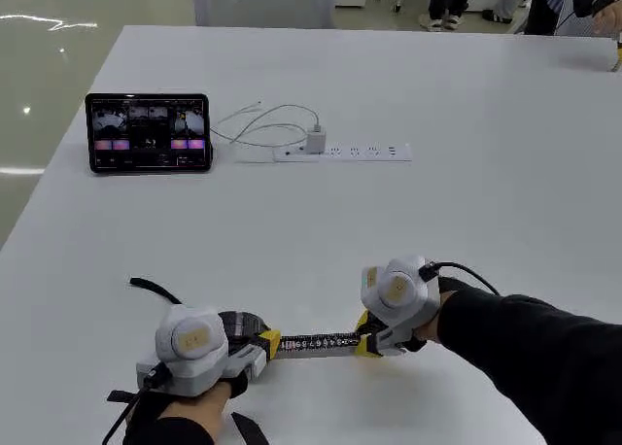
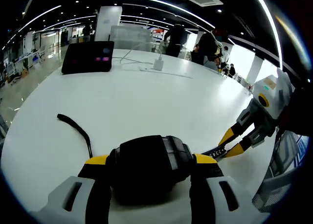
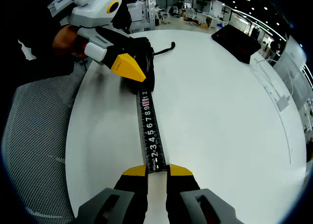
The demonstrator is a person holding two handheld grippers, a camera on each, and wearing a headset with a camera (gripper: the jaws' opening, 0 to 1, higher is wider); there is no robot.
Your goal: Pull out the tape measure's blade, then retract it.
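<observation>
A black tape measure case [image 1: 243,326] sits on the white table [image 1: 389,231] near its front edge, with my left gripper [image 1: 264,345] shut on it. In the left gripper view the case [image 2: 149,168] fills the space between the yellow-tipped jaws. A short length of black blade [image 1: 316,344] runs right from the case to my right gripper [image 1: 364,344]. In the right gripper view the blade [image 3: 150,136] shows numbers up to about 12, and my right gripper [image 3: 156,171] is shut on its end. The case's black wrist strap [image 1: 154,289] trails left.
A dark tablet [image 1: 148,132] stands at the back left. A white power strip [image 1: 340,154] with a charger and a looped cable [image 1: 262,124] lies beyond the middle. People stand at the table's far end. A mesh chair [image 3: 34,136] is beside the near edge.
</observation>
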